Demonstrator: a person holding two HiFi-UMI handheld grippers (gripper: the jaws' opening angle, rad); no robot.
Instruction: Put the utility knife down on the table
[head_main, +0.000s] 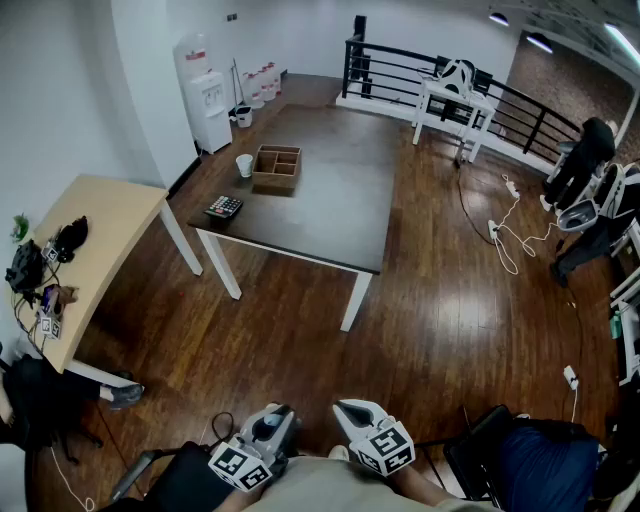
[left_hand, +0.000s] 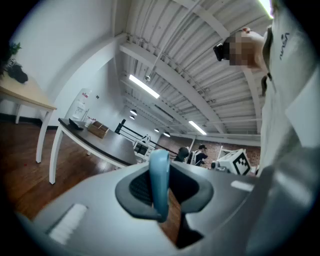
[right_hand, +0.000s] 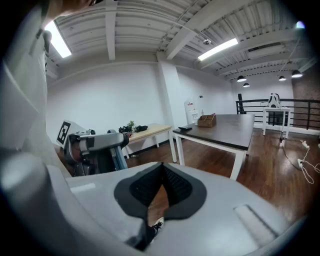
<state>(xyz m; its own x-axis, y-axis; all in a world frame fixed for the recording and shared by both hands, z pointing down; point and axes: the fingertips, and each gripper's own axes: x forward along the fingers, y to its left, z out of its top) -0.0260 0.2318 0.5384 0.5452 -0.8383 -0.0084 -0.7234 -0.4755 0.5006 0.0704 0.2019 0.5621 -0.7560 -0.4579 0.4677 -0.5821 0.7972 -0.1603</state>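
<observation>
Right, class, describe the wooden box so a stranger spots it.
Find the dark table mid-room. Near its left edge sits the wooden box. Unlike the white cup and calculator beside it, it is brown with open compartments.

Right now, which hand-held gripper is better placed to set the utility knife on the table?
Left. The left hand-held gripper is clamped on the blue utility knife; the right hand-held gripper is shut and empty. Both are well short of the dark table.

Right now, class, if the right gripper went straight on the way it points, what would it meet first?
Probably the wooden floor: the right gripper tilts down, its shut jaws aiming at bare boards short of the dark table. Depth is hard to judge.
</observation>
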